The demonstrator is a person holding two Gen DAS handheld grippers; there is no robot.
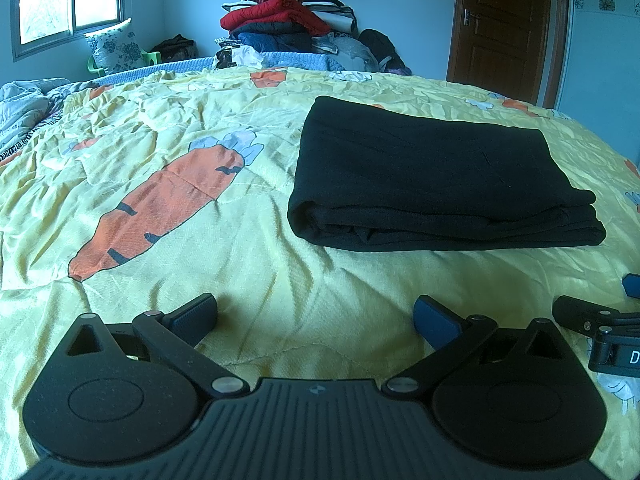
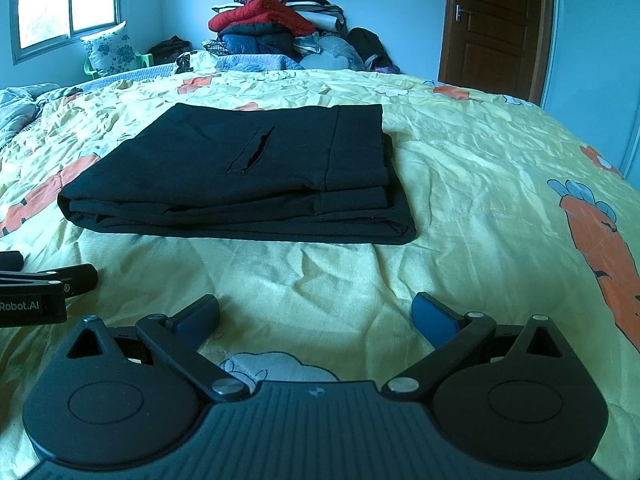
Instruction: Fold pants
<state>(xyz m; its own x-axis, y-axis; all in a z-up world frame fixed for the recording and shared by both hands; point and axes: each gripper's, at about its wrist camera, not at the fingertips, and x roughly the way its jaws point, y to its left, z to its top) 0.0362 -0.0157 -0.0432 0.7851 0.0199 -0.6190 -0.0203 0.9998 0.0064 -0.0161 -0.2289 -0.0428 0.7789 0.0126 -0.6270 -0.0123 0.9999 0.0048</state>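
While both grippers' jaws gape empty, black pants (image 1: 436,176) folded, seemingly flat, yellow bedspread (image 1: 248,240).

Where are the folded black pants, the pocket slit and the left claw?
folded black pants (image 1: 432,176), left wrist view, top layer.
pocket slit (image 2: 252,150), right wrist view, middle of slit.
left claw (image 1: 316,316), left wrist view, between fingertips.

Folded black fabric pants (image 1: 432,184), plain all over, pale yellow crinkled bedspread (image 1: 280,280) printed with orange carrots topped in light blue, black plastic left gripper (image 1: 316,316) and right gripper (image 2: 316,314) both with blue finger pads (image 1: 436,316), brown wooden door (image 2: 496,28), red padded jacket (image 1: 276,14) in the pile
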